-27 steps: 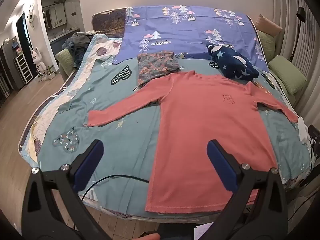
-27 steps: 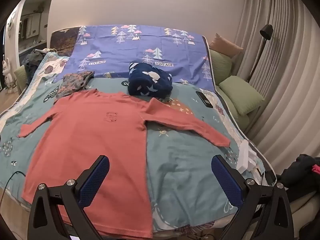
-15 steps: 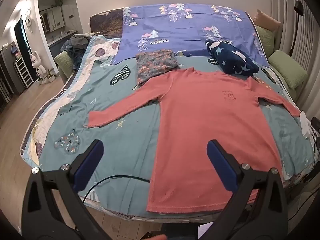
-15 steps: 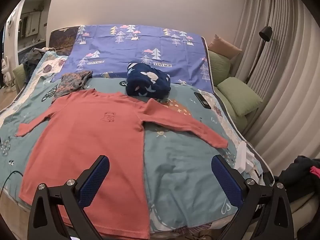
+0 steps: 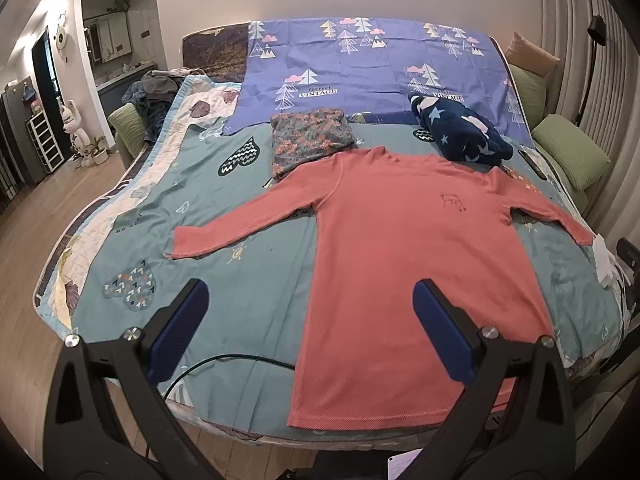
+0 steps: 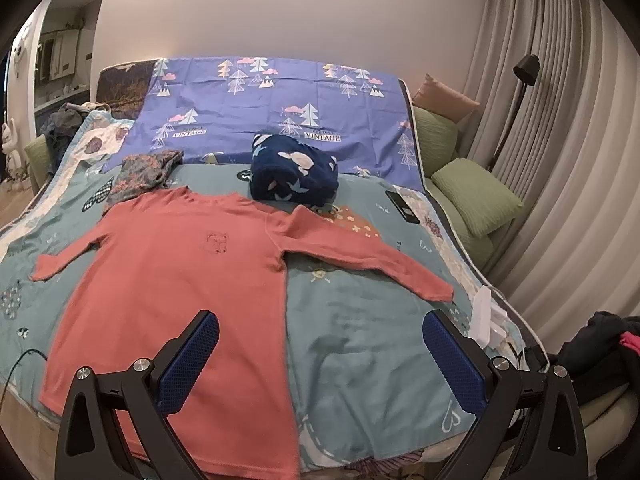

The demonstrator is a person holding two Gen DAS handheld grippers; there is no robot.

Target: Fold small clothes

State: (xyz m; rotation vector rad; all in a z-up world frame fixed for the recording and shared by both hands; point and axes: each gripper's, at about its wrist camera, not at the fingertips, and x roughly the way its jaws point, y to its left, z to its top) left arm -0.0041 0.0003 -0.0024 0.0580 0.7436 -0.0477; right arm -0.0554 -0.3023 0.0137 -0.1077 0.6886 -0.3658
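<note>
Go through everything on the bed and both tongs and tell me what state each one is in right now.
Coral shirt: spread flat, sleeves out, unfolded.
Floral garment: folded, beside the shirt's collar.
Navy star blanket: bundled, behind the shirt.
Purple tree sheet: spread at the head of the bed.
Phone: flat on the bed's right edge.
Left tongs: open, empty.
Right tongs: open, empty.

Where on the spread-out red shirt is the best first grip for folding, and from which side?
Take the red shirt by its cuffs: left tool on the left cuff, right tool on the right cuff. Each sleeve lies flat and outstretched, so come from its outer side and fold it inward.
</note>
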